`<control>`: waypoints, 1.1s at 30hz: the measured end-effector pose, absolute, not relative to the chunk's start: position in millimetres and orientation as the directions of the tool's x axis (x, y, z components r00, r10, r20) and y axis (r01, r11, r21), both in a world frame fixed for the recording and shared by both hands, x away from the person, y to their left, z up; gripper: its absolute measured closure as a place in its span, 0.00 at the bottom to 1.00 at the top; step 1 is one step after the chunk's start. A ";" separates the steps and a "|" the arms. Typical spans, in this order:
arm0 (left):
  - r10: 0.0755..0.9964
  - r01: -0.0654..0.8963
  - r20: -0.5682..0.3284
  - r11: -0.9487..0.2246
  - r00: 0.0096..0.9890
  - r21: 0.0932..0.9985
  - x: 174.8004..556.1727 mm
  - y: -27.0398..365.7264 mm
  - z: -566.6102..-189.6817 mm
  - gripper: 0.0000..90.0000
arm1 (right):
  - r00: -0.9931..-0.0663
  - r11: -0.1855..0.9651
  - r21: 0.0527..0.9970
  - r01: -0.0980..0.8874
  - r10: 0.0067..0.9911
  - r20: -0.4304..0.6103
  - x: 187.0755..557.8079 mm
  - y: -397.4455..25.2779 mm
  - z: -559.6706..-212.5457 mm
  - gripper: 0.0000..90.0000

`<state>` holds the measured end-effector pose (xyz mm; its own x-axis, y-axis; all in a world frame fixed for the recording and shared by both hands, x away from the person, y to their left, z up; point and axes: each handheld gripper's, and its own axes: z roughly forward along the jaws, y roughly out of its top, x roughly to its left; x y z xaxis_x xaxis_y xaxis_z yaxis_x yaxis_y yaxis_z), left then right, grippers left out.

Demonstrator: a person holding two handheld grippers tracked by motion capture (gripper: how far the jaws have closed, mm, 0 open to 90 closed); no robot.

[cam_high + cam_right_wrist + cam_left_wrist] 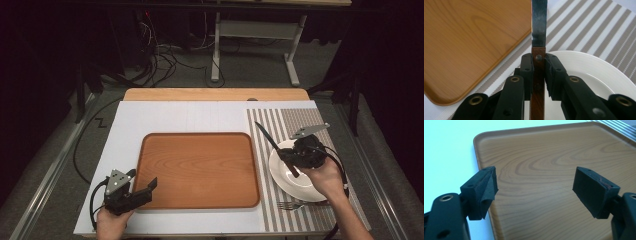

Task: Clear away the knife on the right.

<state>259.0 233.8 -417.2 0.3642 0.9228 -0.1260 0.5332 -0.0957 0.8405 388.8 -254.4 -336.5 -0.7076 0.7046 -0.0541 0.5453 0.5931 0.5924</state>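
Both jaws of my right gripper [539, 72] clamp the knife [539, 30] above the plate [285, 172], clear of it for carrying; my left gripper [534, 187] gapes beside the tray [200, 167].

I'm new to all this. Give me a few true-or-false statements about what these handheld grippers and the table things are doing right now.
1. The right gripper clamps a wooden-handled knife. True.
2. The left gripper holds a spoon. False: its jaws stand open with nothing between them.
3. The brown wooden tray carries the white round plate. False: the plate sits on the striped placemat.
4. A metal fork lies beside the plate. True.
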 end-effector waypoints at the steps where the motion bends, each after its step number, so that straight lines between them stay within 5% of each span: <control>1: 0.923 0.533 -0.126 -0.096 0.364 0.841 259.0 233.8 -417.2 0.23 | -0.712 0.598 0.591 0.541 0.700 -0.055 388.1 -251.9 -336.2 0.87; 33: 0.917 0.530 -0.118 -0.112 0.381 0.841 258.7 231.6 -416.8 0.23 | -0.781 0.630 0.581 0.515 0.624 0.016 378.3 -196.9 -346.8 0.87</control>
<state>258.7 231.6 -416.8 0.3811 0.9170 -0.1175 0.5295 -0.1123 0.8408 378.3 -196.9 -346.8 -0.7811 0.6242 0.0157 0.5153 0.6303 0.5807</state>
